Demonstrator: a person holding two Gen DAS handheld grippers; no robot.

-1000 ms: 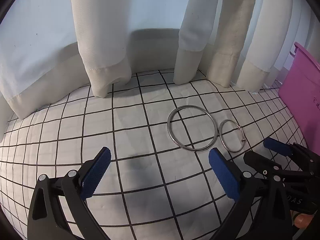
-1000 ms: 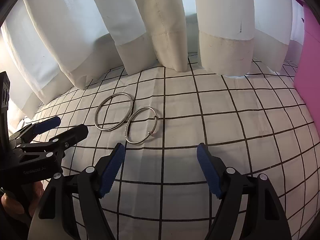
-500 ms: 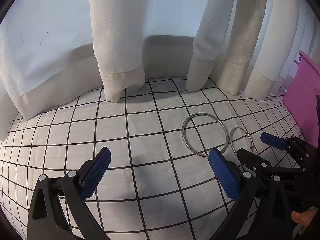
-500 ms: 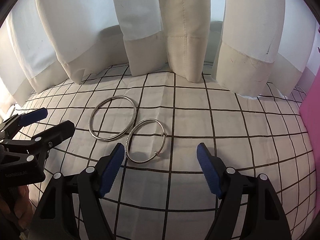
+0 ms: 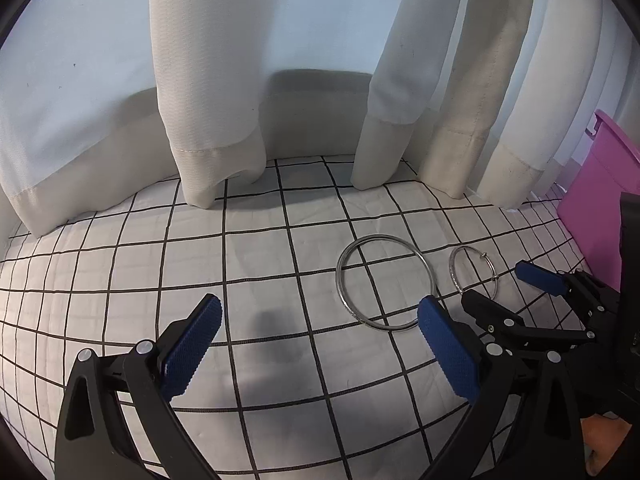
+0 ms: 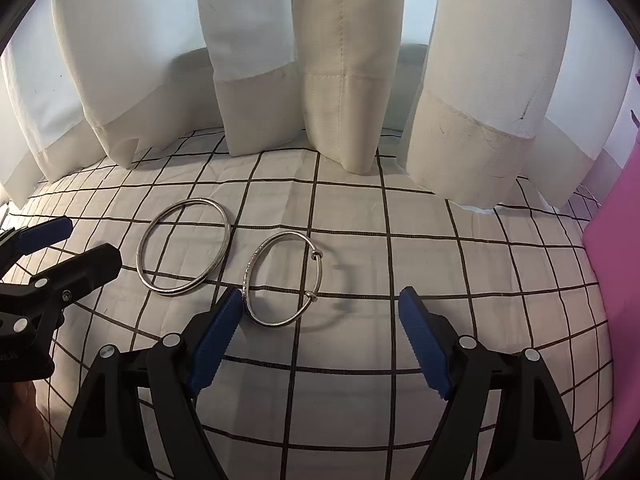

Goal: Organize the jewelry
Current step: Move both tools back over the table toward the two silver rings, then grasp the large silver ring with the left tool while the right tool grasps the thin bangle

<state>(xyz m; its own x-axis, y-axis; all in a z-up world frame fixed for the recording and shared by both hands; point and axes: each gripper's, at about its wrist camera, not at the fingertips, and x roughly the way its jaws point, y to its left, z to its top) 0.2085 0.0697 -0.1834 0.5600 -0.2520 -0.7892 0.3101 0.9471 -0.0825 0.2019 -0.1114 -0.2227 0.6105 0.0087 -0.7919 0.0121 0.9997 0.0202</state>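
Observation:
Two silver bangles lie flat side by side on a white cloth with a black grid. The large plain bangle (image 5: 340, 280) (image 6: 141, 248) is on the left. The smaller bangle with two bead stops (image 5: 452, 270) (image 6: 250, 268) is on the right. My left gripper (image 5: 318, 350) is open and empty, its right pad near the large bangle's front edge. My right gripper (image 6: 320, 338) is open and empty, low over the cloth, its left pad beside the small bangle's near rim. Each gripper also shows in the other's view, the right one (image 5: 504, 292) and the left one (image 6: 72, 244).
A pink plastic box (image 5: 600, 204) (image 6: 616, 280) stands at the right edge of the cloth. White and cream curtains (image 5: 216, 80) (image 6: 344, 60) hang down onto the cloth along the back.
Both grippers have moved forward and lower toward the bangles. The right gripper now has the small bangle just ahead of its left pad. Both stay open.

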